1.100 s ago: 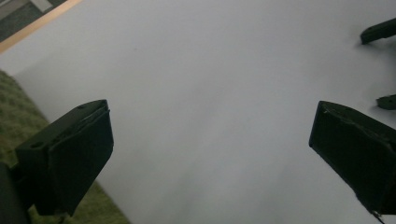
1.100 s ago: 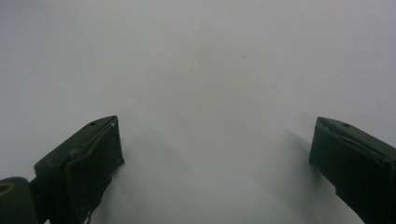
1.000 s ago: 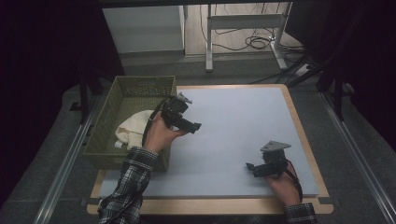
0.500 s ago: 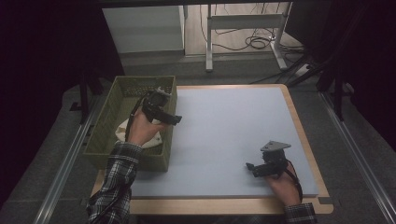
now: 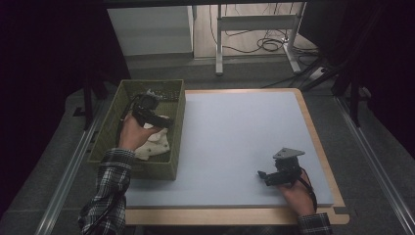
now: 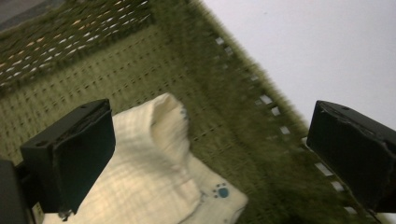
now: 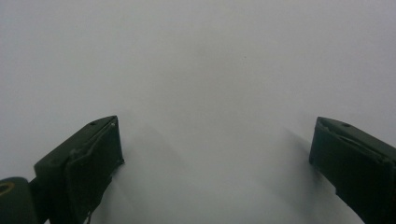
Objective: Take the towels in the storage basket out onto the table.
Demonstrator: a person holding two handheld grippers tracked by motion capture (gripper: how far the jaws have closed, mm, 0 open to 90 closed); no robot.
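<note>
The pale tabletop (image 5: 235,147) lies wide and bare. At its left edge sits the green basket (image 5: 172,161), a cream cloth (image 5: 155,144) bunched in its near half. The left gripper (image 5: 164,122) hovers inside the basket, jaws spread wide, the cloth (image 6: 154,177) just below and ahead. The basket walls crowd close. Near right, the right gripper (image 5: 262,175) rests wide open, well apart.
</note>
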